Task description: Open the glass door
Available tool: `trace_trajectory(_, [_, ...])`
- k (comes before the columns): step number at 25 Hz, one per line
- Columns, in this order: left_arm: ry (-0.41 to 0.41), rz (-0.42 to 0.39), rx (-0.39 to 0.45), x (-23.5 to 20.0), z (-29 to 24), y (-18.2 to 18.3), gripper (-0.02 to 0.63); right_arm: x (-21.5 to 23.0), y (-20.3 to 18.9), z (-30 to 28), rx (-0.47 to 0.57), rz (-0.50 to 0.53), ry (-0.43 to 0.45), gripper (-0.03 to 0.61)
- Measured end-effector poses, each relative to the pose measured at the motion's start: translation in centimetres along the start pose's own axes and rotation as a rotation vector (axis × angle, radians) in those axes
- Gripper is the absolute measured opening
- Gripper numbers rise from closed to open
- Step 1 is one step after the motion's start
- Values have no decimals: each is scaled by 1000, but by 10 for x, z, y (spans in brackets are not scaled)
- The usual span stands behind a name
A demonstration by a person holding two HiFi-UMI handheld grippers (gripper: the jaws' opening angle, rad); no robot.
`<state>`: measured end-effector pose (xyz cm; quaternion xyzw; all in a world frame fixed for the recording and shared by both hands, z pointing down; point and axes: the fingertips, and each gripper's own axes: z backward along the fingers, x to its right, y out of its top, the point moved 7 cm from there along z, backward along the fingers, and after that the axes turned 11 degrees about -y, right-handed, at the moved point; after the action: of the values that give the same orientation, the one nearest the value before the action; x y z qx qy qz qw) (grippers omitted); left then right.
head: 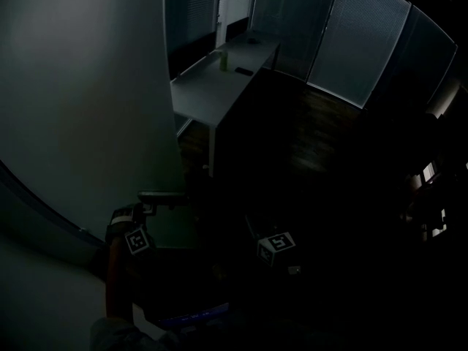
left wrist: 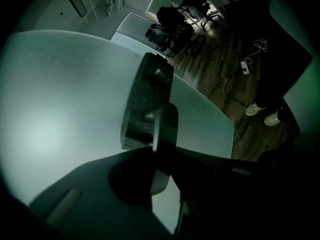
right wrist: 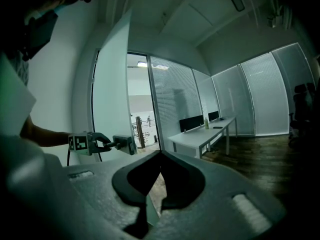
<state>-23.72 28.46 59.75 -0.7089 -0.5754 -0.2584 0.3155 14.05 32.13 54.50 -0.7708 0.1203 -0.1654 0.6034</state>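
Frosted glass door (head: 88,93) ajar at 10 o'clock, its free edge facing open dark wooden floor (head: 314,130); long white desk (head: 219,79) at 12. Left gripper (left wrist: 161,159) clamps the door's metal lever handle (left wrist: 165,129); right gripper (right wrist: 160,156) jaws together, empty

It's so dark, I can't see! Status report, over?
Left gripper clamped on door handle. Right gripper shut, empty. Glass door partly open. No obstruction seen.

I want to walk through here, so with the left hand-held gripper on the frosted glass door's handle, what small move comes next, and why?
Probably swing the frosted glass door a little wider using the left hand-held gripper, which is clamped on the grey metal lever handle. The door stands only partly open, and the right hand-held gripper is shut and empty.
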Motion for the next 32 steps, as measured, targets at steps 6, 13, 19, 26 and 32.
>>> trace_trajectory(6, [-6, -23, 18, 13, 17, -6, 89, -16, -7, 14, 0, -10, -11, -5])
trace_trajectory(13, [-3, -38, 40, 26, 33, -14, 89, -32, -14, 28, 0, -11, -27, -5])
trace_trajectory(19, [-8, -49, 63, 34, 43, -23, 91, -44, -16, 34, 3, -16, -49, -5])
trace_trajectory(26, [-9, -60, 78, 46, 57, -22, 92, -48, -25, 47, -5, -19, -56, -5])
trace_trajectory(32, [9, -48, 78, 55, 68, -28, 95, -51, -28, 48, -12, -29, -64, -5])
